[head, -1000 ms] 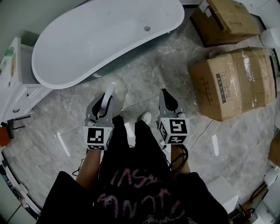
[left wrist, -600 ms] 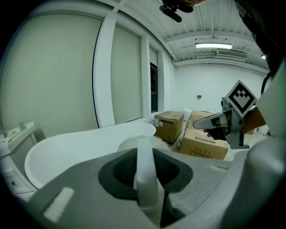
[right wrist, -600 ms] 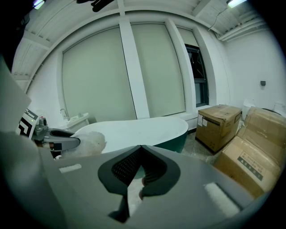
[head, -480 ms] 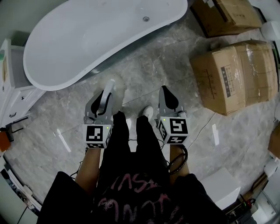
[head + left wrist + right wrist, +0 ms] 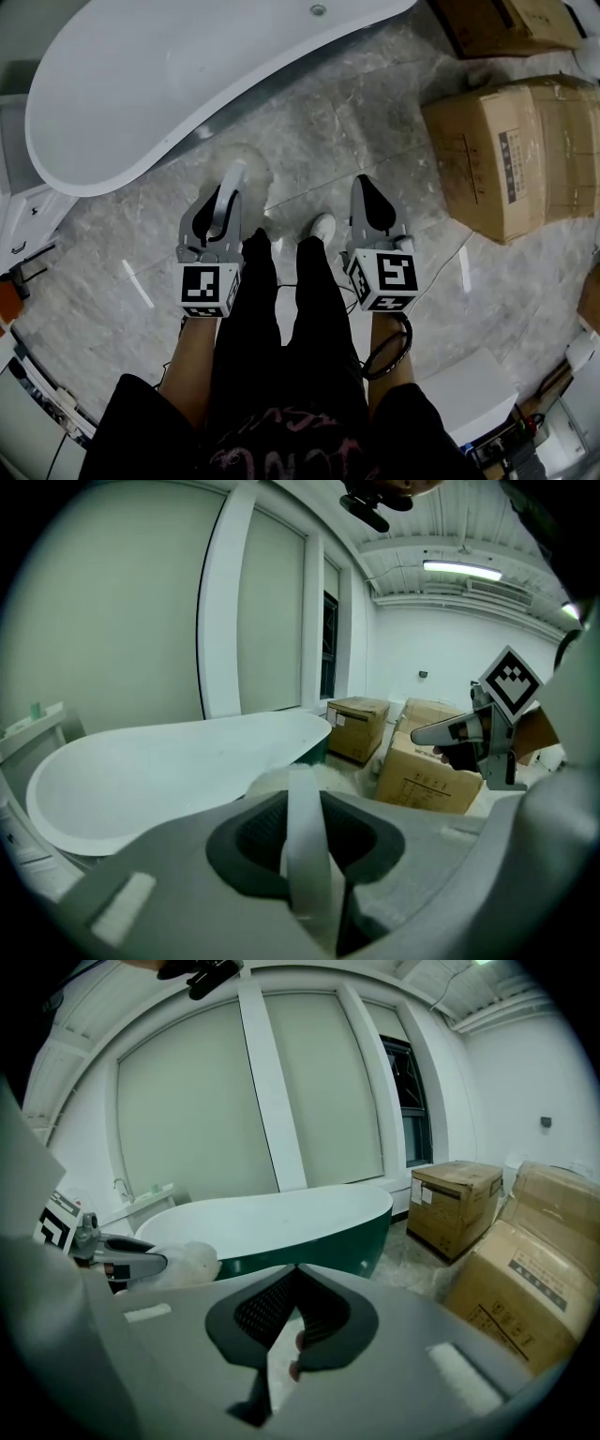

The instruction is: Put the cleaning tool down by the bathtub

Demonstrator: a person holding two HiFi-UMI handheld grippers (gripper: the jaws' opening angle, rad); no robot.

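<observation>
The white bathtub (image 5: 187,75) lies at the upper left of the head view, on grey marble floor. My left gripper (image 5: 228,192) is shut on the cleaning tool (image 5: 236,180), a flat white handle whose fluffy white head (image 5: 253,167) hangs above the floor just short of the tub's side. In the left gripper view the handle (image 5: 305,855) runs between the jaws, with the tub (image 5: 169,771) beyond. My right gripper (image 5: 369,186) is level with the left one, shut with nothing held (image 5: 296,1274). The right gripper view shows the fluffy head (image 5: 187,1262) in front of the tub (image 5: 281,1218).
A large cardboard box (image 5: 511,150) stands on the floor to the right and another (image 5: 506,23) behind it. A white cabinet (image 5: 23,216) is at the tub's left end. A white box (image 5: 473,398) and a cable (image 5: 384,347) are near my feet.
The person has stepped toward the tub. Tub and boxes have slid up the head view. Both grippers keep their hold and spacing.
</observation>
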